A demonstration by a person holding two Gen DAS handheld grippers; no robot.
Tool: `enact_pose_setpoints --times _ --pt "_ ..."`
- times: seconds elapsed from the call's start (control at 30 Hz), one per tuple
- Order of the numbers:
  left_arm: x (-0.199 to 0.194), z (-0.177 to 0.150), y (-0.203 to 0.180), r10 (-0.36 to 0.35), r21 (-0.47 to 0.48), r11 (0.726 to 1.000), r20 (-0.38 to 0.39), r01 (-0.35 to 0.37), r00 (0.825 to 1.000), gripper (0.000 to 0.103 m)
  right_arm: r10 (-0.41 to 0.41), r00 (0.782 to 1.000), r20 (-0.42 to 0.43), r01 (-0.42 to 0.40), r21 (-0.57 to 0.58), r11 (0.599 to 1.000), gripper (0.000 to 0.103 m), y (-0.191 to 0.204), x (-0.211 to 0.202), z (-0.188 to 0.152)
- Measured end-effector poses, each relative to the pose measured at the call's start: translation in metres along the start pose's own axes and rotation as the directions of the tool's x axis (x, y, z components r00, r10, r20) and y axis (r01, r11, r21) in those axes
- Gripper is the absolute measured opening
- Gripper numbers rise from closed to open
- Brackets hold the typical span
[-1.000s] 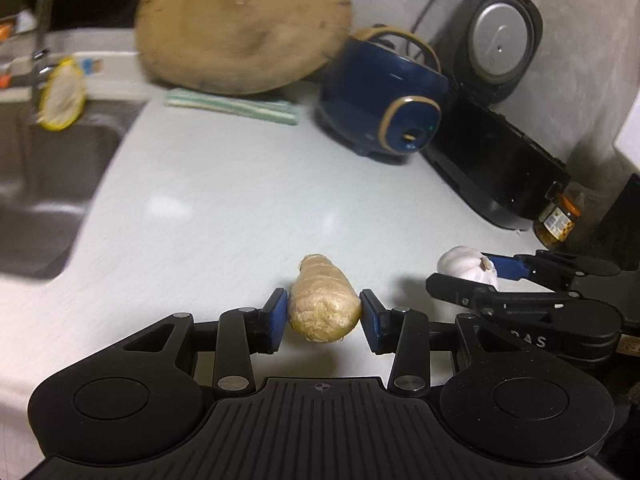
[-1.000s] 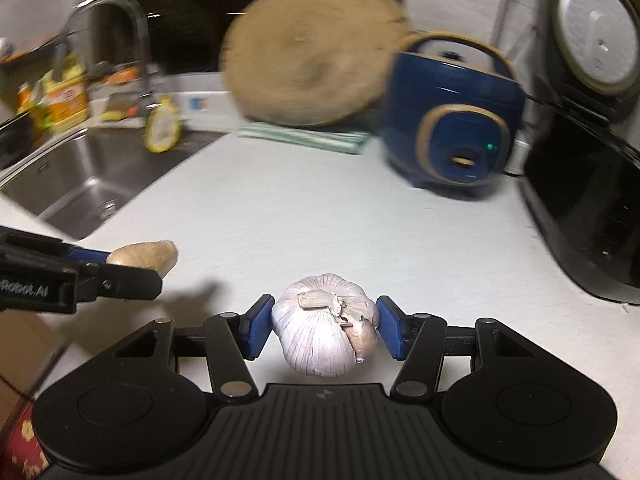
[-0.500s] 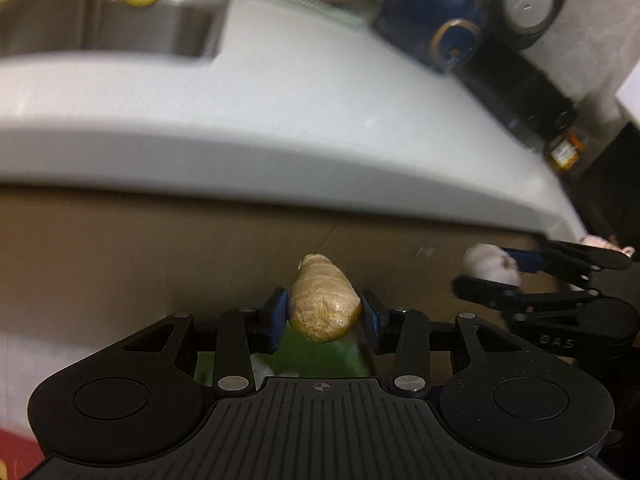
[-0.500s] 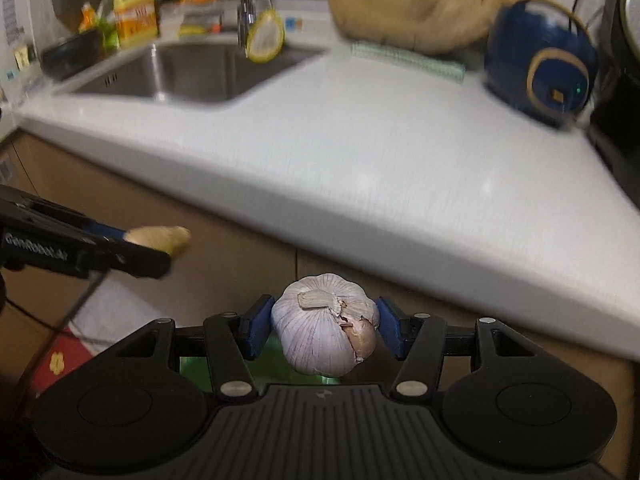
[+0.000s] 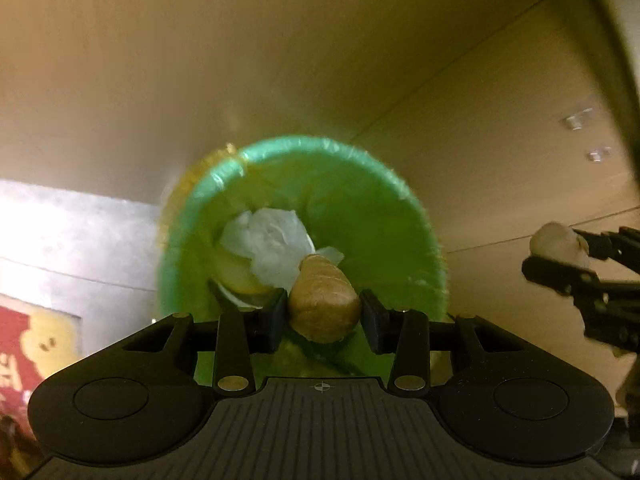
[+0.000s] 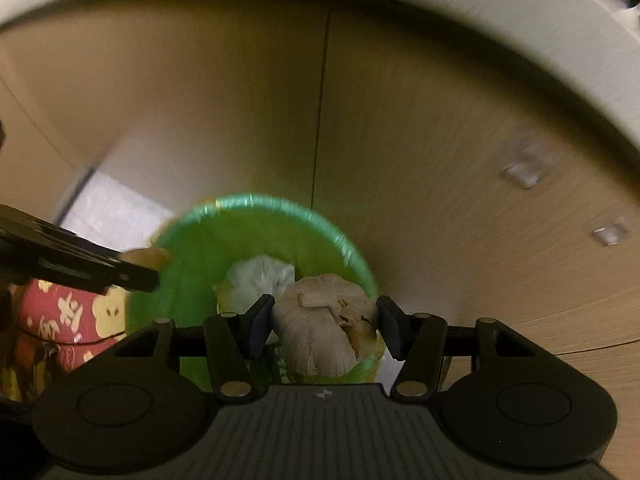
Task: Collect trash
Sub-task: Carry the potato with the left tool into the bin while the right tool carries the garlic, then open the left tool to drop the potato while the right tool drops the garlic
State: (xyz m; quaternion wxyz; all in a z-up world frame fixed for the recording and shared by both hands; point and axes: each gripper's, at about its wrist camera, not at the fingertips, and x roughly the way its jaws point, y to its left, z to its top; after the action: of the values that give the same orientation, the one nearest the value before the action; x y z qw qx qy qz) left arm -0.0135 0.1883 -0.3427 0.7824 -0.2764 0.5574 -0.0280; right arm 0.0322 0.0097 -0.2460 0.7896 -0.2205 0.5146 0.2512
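Note:
My left gripper (image 5: 323, 312) is shut on a tan ginger piece (image 5: 322, 304) and holds it above a bin lined with a green bag (image 5: 360, 184). White crumpled paper (image 5: 272, 240) lies inside the bin. My right gripper (image 6: 324, 330) is shut on a whole garlic bulb (image 6: 320, 328) over the same green bin (image 6: 280, 212). The right gripper with the garlic also shows at the right edge of the left wrist view (image 5: 560, 248). The left gripper with the ginger shows at the left of the right wrist view (image 6: 148, 258).
Wooden cabinet doors (image 6: 400, 140) stand right behind the bin. The white counter edge (image 6: 480, 12) overhangs above. A red patterned cloth (image 6: 60, 316) lies left of the bin on the grey floor (image 5: 60, 232).
Both grippers have dropped from counter height to below the counter edge. They now point down into the green bin, each still holding its item.

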Motion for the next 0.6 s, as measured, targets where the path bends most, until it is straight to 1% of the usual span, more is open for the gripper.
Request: enact_pose_setpoints --times 0.07,0.17,0.23,0.3,0.33,0.37,0.43,0.5,0.6 --pt "0.037 0.001 0.009 -0.017 -0.033 0.999 -0.009 0.016 1.0 0.043 0.004 1.0 -0.02 -0.004 -0.007 1.0 0.056 0.002 0.021 -0.006" --pt "0.096 0.003 0.022 -0.01 -0.069 0.998 -0.044 0.007 0.999 0.045 0.0 0.998 -0.061 -0.001 -0.021 1.0 0.056 0.008 0.053 -0.021" --pt "0.129 0.004 0.028 0.001 -0.053 0.999 -0.086 -0.005 0.996 0.044 -0.014 0.997 -0.081 0.01 -0.039 0.999 0.056 0.014 0.07 -0.029" --pt "0.149 0.005 0.031 0.006 -0.025 1.0 -0.126 -0.009 0.992 0.044 -0.011 0.995 -0.094 0.006 -0.051 0.999 0.056 0.018 0.082 -0.034" --pt "0.152 0.006 0.032 0.003 -0.013 1.0 -0.135 -0.004 0.991 0.044 -0.006 0.995 -0.101 0.0 -0.056 0.998 0.056 0.019 0.087 -0.038" --pt "0.15 0.007 0.034 -0.005 -0.016 1.0 -0.126 0.003 0.992 0.044 -0.002 0.994 -0.107 -0.005 -0.063 0.998 0.056 0.02 0.091 -0.041" --pt "0.128 0.01 0.04 -0.031 -0.069 0.997 -0.062 0.027 0.998 0.044 0.001 0.993 -0.12 -0.012 -0.087 0.996 0.056 0.025 0.097 -0.047" --pt "0.101 0.013 0.047 -0.055 -0.128 0.99 -0.012 0.053 0.998 0.044 0.025 0.991 -0.13 -0.038 -0.096 0.995 0.056 0.029 0.102 -0.051" --pt "0.063 0.017 0.054 -0.061 -0.158 0.985 0.051 0.069 0.997 0.044 0.081 0.988 -0.133 -0.095 -0.102 0.99 0.056 0.038 0.114 -0.051"
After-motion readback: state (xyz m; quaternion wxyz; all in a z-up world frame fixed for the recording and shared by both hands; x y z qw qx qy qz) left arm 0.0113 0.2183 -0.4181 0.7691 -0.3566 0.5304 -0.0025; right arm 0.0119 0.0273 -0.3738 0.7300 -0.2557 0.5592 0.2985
